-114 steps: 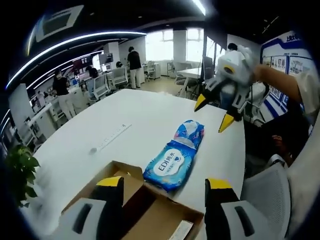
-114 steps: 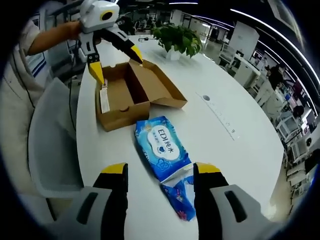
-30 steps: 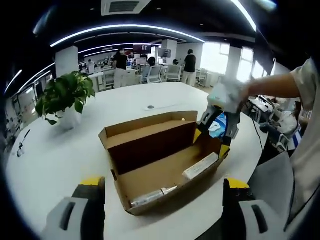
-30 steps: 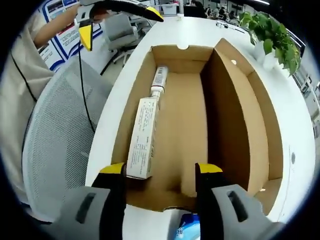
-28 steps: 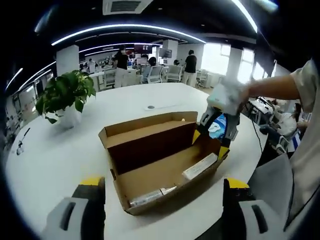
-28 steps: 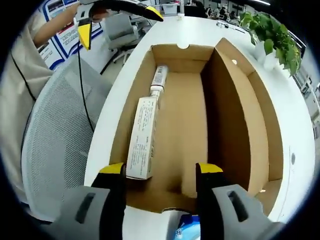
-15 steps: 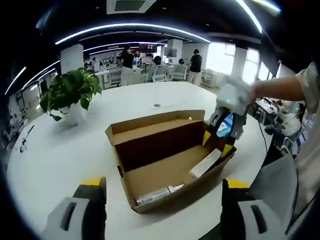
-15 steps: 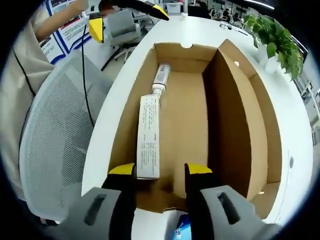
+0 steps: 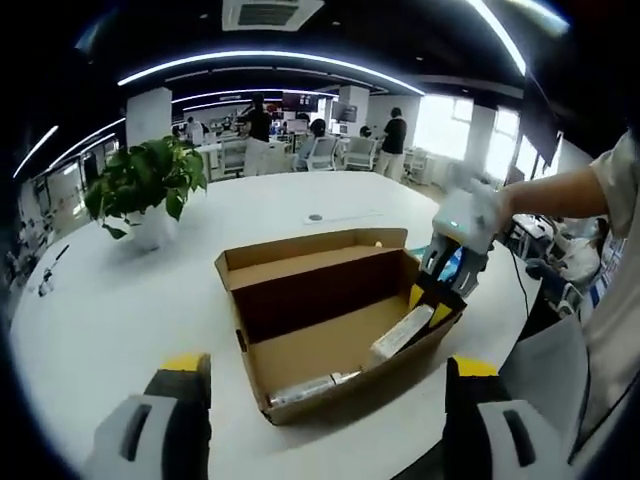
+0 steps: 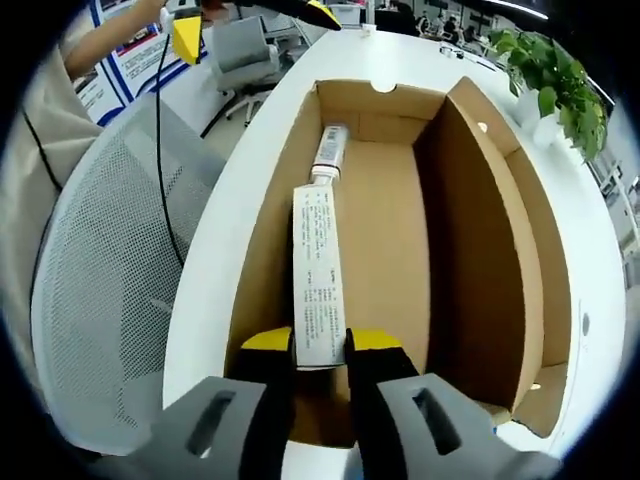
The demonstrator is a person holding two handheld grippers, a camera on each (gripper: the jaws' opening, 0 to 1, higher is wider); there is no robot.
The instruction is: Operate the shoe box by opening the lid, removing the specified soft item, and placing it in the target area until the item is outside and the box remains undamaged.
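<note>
Box (image 10: 470, 230) lies open on the white table (image 9: 120, 290), lid folded back, straight ahead of the right gripper (image 10: 318, 345). Its jaws are nearly together, closed on the near end of a long white carton (image 10: 318, 270) that lies along the box floor. Beyond the carton, a tube (image 10: 328, 152) lies in line with it. In the left gripper view, the left gripper (image 9: 320, 365) is wide open and holds nothing, with the box between and beyond its jaws. Past the box's far corner a blue pack (image 9: 453, 263) lies behind the right gripper. A plant (image 9: 140, 180) stands beyond the left jaw.
</note>
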